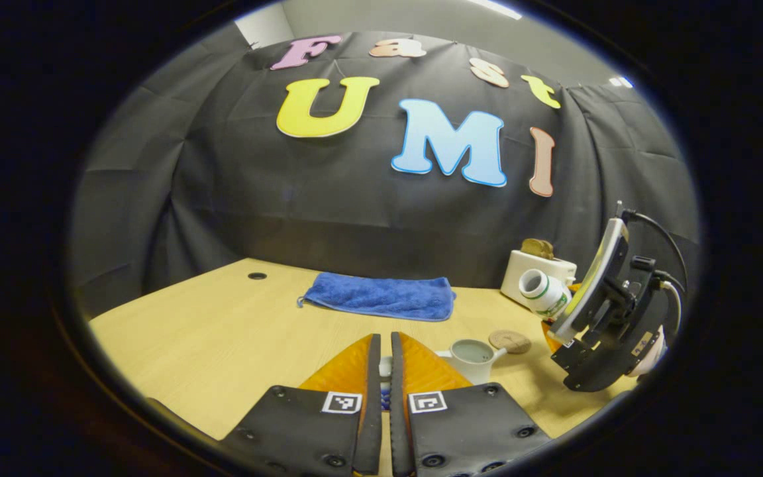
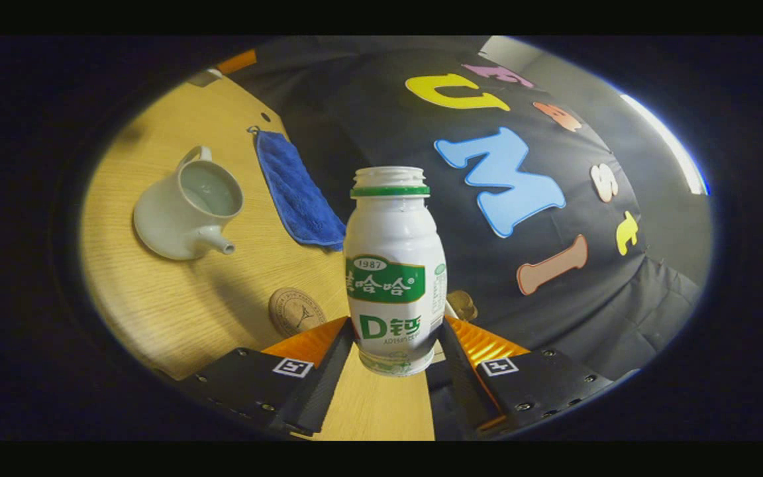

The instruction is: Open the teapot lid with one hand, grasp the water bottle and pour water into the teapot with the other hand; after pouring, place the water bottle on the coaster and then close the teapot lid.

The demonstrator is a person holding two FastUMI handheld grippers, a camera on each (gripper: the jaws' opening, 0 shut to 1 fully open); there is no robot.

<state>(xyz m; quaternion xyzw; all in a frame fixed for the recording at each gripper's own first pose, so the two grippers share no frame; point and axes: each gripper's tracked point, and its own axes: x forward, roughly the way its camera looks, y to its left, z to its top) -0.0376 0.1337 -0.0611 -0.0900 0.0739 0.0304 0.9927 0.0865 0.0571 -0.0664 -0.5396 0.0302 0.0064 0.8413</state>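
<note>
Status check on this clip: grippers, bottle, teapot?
Right gripper shut on bottle, tilted. Left gripper near shut, something small between fingers. Teapot open, water inside. Coaster bare.

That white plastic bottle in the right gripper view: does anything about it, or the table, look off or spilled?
Nothing looks spilled. The white plastic bottle is capless and tipped sideways in the right gripper, its mouth towards the lidless white ceramic teapot. The round wooden coaster lies bare; the blue cloth lies flat.

Lid (image 1: 385,381) mostly hidden between left gripper's (image 1: 381,361) fingers, white box (image 1: 532,271) partly behind bottle (image 1: 544,293) (contents unclear)
</note>
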